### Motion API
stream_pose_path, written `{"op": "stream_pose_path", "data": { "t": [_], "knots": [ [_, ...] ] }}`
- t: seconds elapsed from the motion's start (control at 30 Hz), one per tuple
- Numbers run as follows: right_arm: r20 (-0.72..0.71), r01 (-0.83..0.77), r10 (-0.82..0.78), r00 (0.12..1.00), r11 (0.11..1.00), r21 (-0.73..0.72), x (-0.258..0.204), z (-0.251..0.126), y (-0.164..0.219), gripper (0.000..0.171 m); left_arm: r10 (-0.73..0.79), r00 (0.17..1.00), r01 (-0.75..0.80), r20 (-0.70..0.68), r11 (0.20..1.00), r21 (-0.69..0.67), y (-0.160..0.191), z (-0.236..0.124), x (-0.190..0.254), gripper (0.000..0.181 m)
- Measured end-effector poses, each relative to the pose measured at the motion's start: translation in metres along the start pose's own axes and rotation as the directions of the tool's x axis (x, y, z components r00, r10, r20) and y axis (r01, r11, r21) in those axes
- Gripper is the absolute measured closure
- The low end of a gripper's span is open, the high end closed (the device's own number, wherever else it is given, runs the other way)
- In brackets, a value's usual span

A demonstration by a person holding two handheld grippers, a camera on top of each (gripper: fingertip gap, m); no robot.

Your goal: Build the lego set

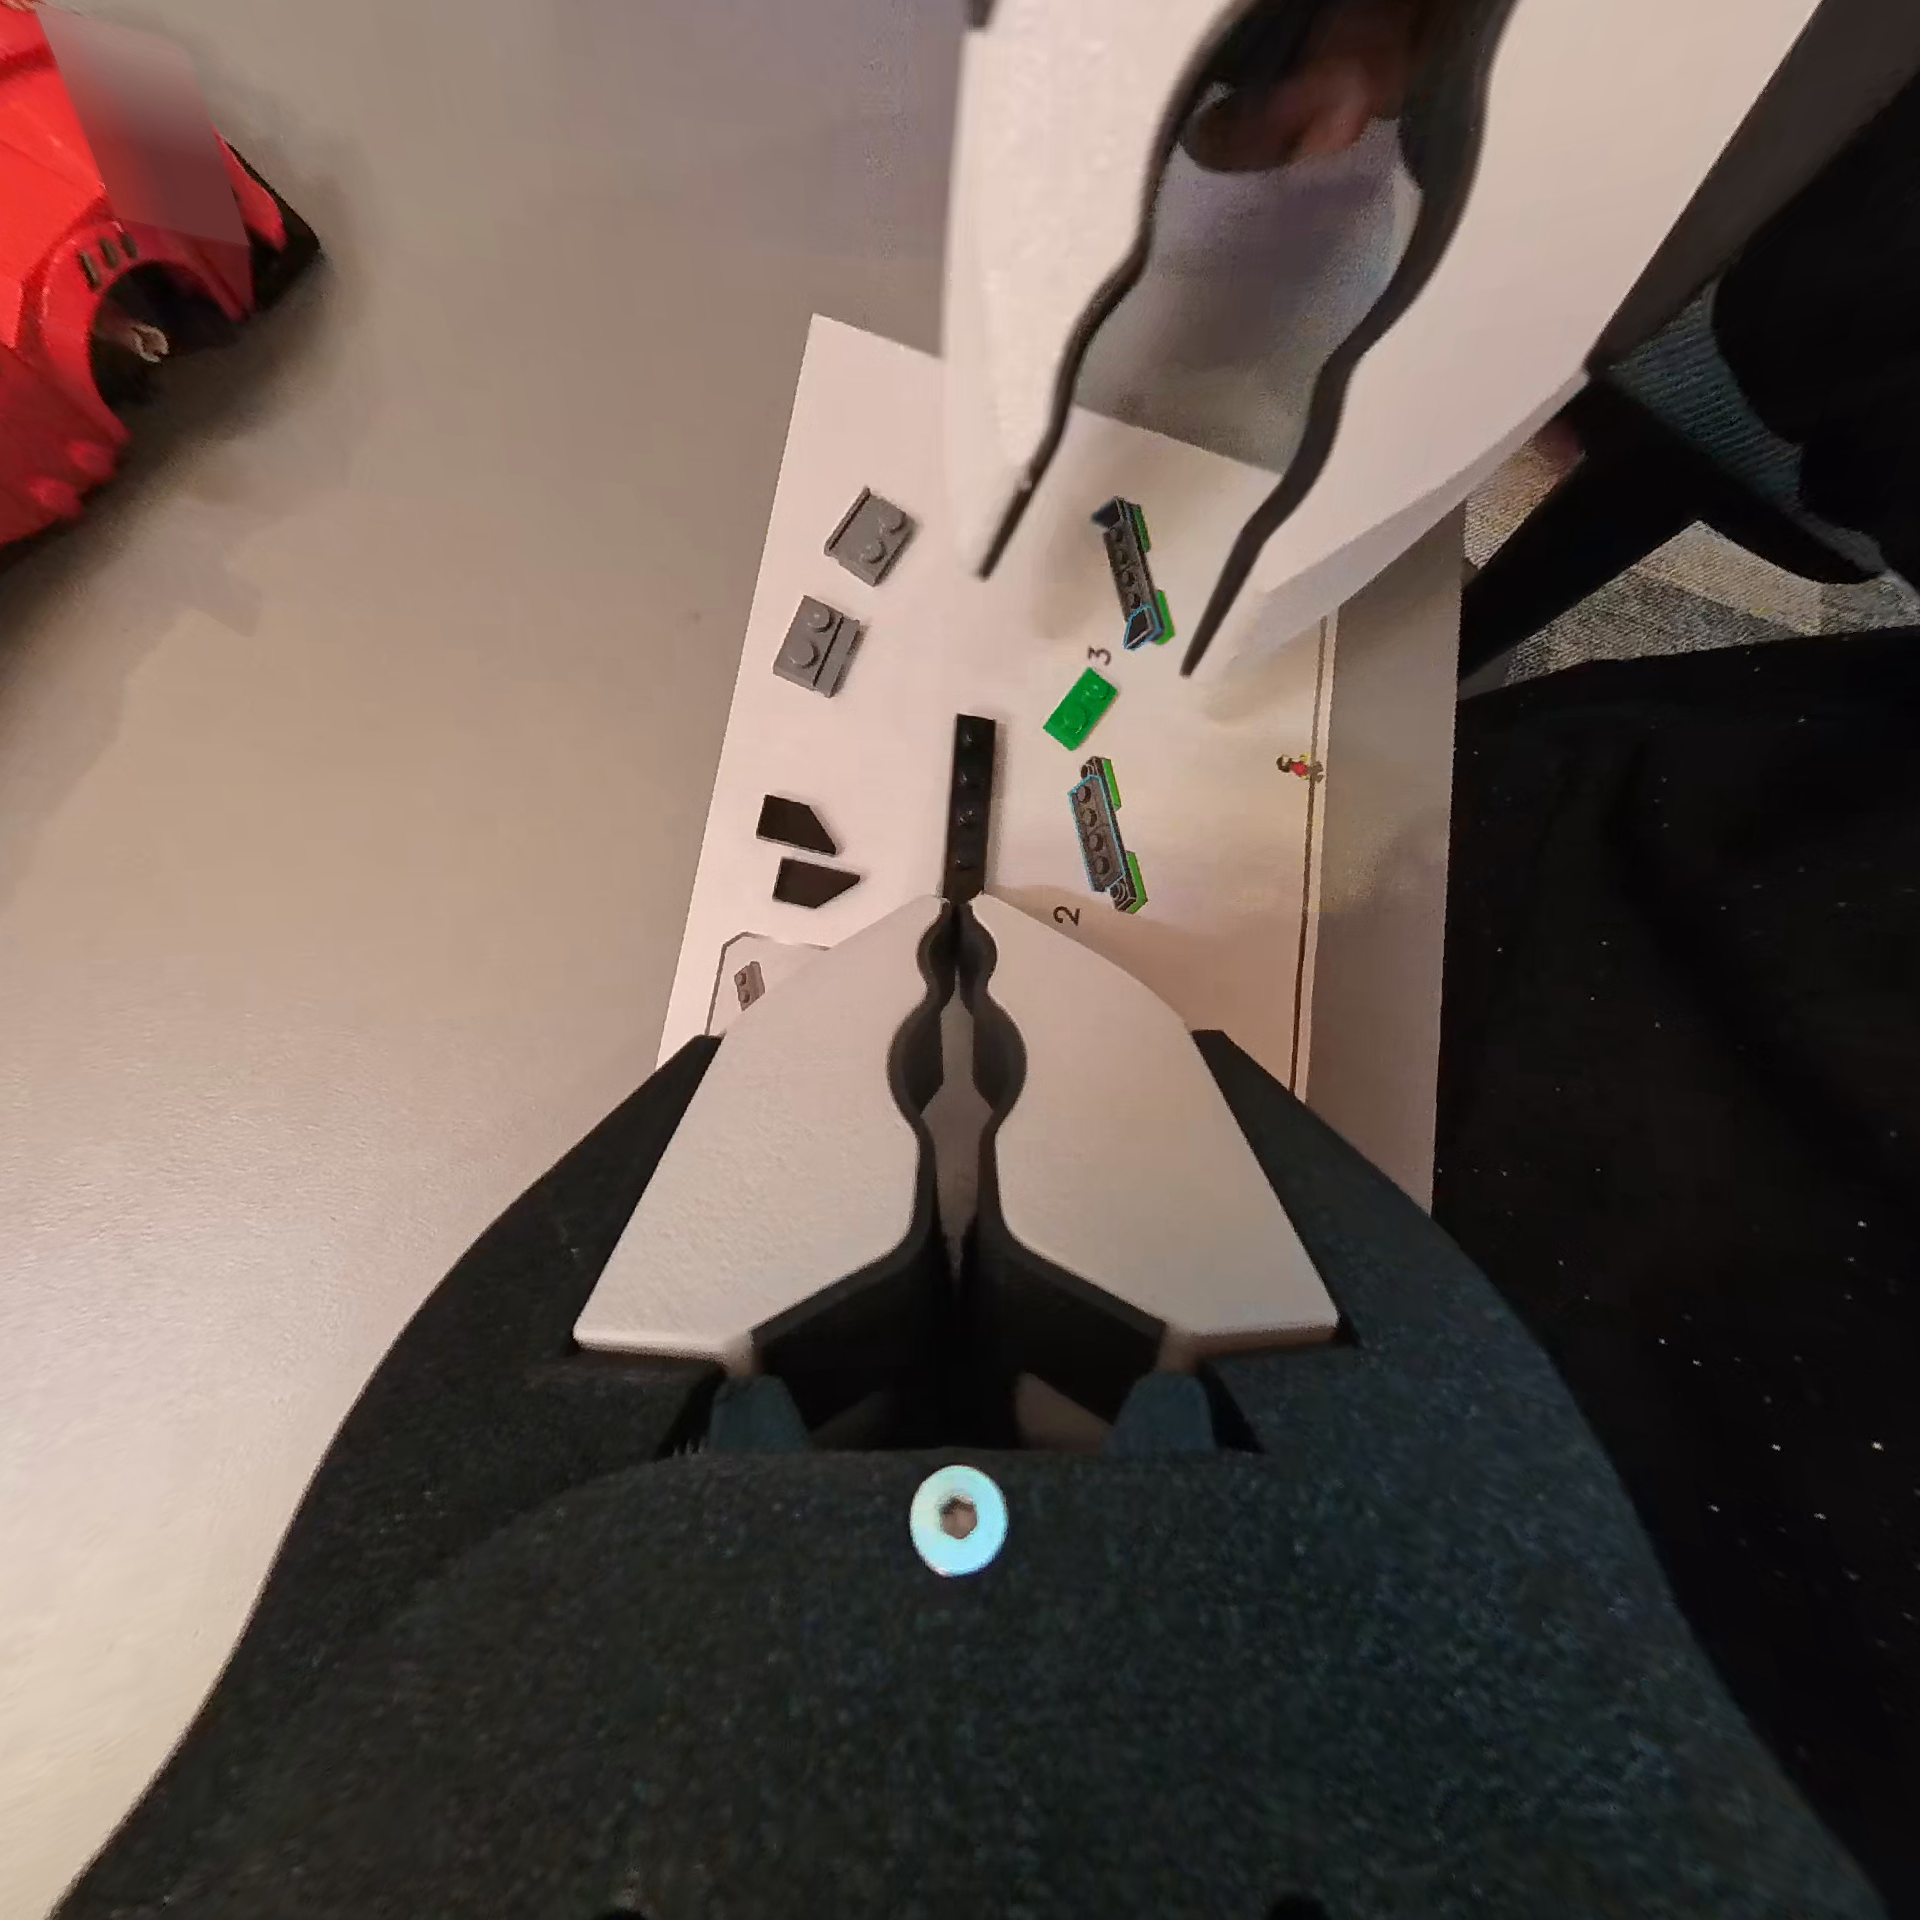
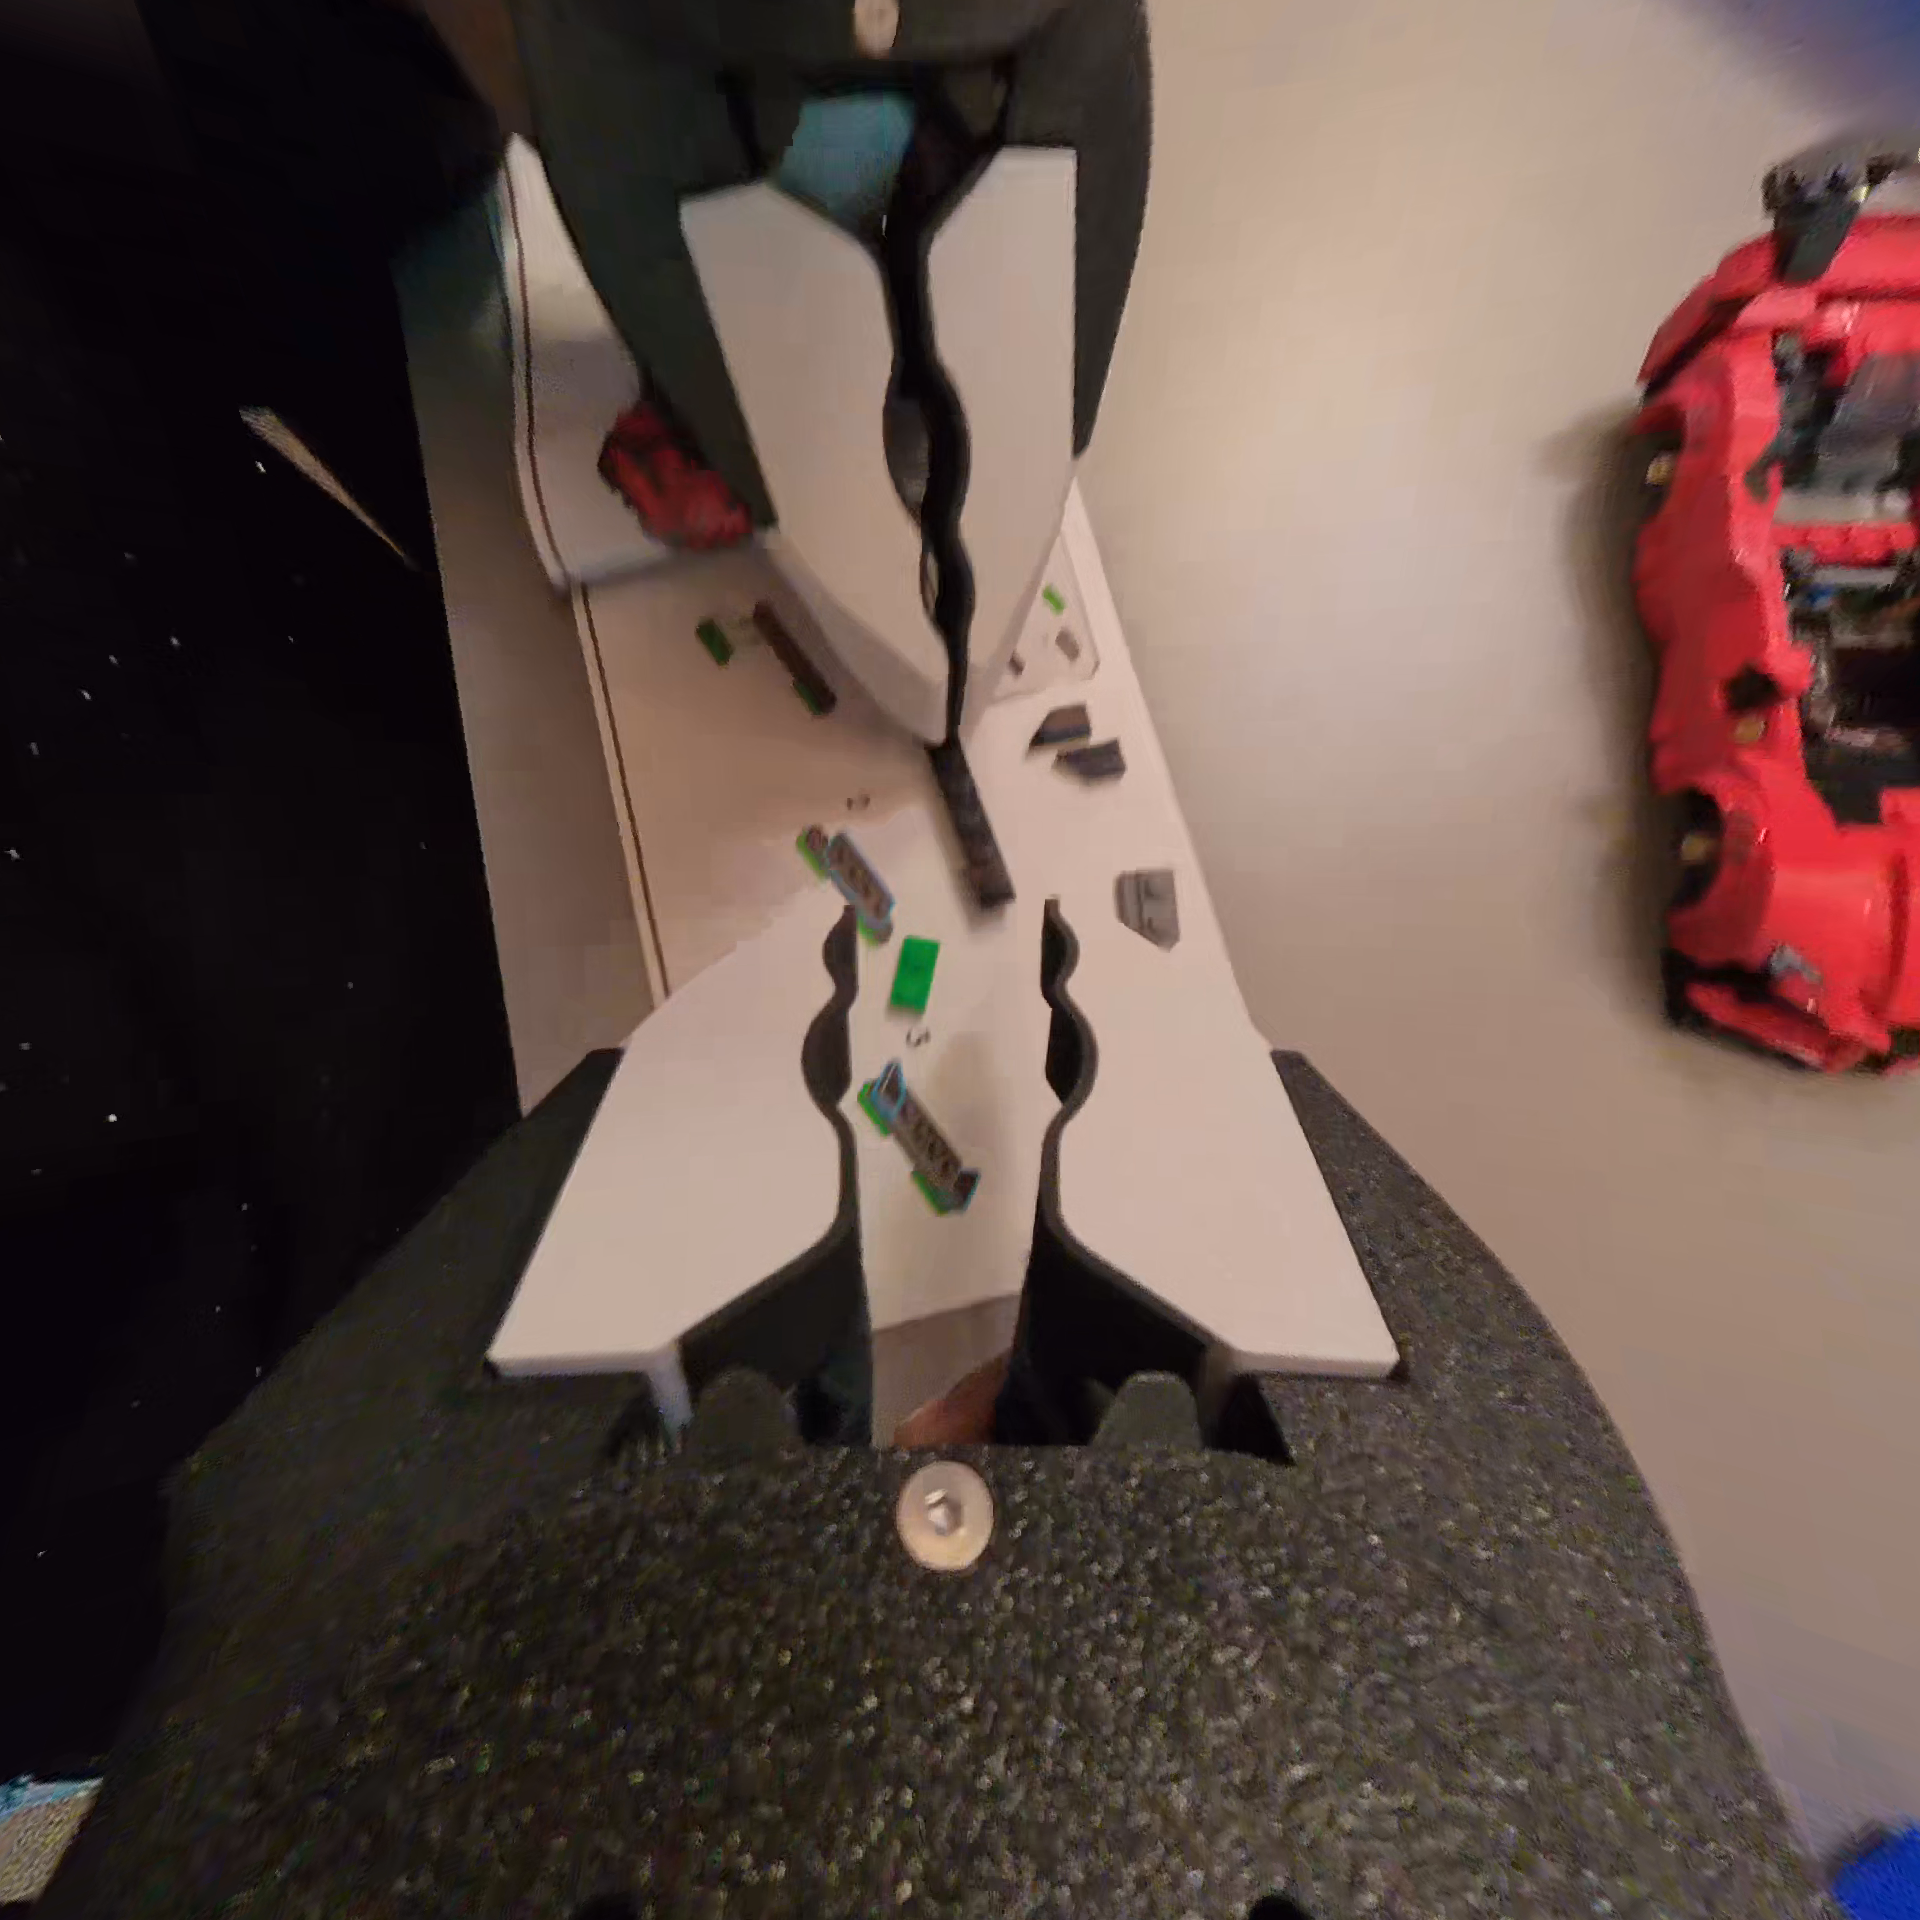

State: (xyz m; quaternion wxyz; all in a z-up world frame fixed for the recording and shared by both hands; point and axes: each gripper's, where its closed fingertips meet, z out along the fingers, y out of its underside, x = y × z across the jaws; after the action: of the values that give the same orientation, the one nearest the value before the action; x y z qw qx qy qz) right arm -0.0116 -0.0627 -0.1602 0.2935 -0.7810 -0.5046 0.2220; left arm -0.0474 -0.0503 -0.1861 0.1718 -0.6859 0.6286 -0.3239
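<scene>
My left gripper (image 1: 954, 912) is shut on the near end of a long black plate (image 1: 971, 805), which points away from me low over the open instruction booklet (image 1: 894, 416). My right gripper (image 2: 948, 914) is open and empty, and it also shows in the left wrist view (image 1: 1089, 618). A small green plate (image 2: 914, 971) lies on the page just ahead of its fingertips, to the right of the black plate (image 2: 971, 831) in the left wrist view (image 1: 1081, 709). The left gripper shows at the top of the right wrist view (image 2: 948, 732).
Two grey plates (image 1: 871, 535) (image 1: 819, 646) and two black wedge pieces (image 1: 795, 826) (image 1: 812, 881) lie on the booklet's left part. A partly built red car (image 2: 1787, 644) stands on the light table beside the booklet. The table edge and dark floor (image 1: 1662, 1039) lie beyond it. The tips of one gripper are about 5 cm away from the tips of the other.
</scene>
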Motion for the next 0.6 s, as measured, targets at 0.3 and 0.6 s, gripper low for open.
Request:
{"op": "stream_pose_path", "data": {
  "t": [0.3,0.6],
  "knots": [
    [-0.104,-0.037,0.031,0.994,0.998,-0.054,-0.012,0.008,0.033,0.154,0.023,1.000,-0.023,-0.013,1.000,0.002,0.000,-0.008,0.000,0.157],
    [-0.101,-0.028,0.024,0.995,0.999,-0.039,-0.009,0.015,0.033,0.158,0.281,0.960,-0.279,-0.003,0.952,-0.123,-0.001,0.001,0.003,0.152]
  ]
}}
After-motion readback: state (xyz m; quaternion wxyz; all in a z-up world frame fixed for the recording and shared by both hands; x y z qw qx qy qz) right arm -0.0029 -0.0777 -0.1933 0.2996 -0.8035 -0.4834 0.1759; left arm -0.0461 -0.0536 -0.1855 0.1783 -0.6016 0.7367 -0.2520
